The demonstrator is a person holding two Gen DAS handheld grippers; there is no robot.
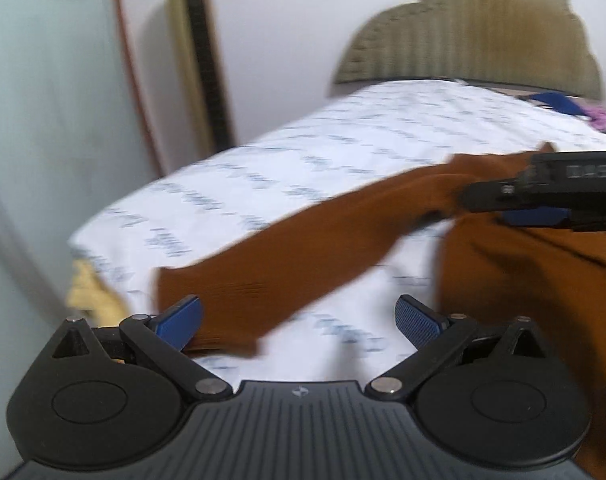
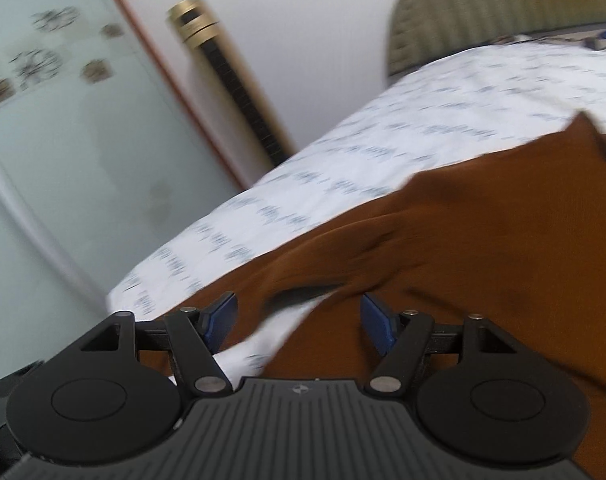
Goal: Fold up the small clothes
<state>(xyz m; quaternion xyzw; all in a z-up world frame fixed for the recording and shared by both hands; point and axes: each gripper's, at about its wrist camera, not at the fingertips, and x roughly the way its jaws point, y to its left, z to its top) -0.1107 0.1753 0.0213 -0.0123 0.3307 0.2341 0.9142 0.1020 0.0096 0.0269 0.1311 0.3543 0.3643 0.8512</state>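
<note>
We are barely begun: the brown garment [image 1: 287, 256] lies unfolded on the printed sheet [image 1: 343, 136], sleeve stretching toward seven o'clock. Our left gripper [image 1: 299, 320] and right gripper [image 2: 299, 320] both gape, holding nothing; every fold remains.

Bare printed sheet [image 1: 343, 144] lies open beyond the brown garment [image 1: 303, 248]; the headboard [image 1: 471, 40] walls its far end.
</note>
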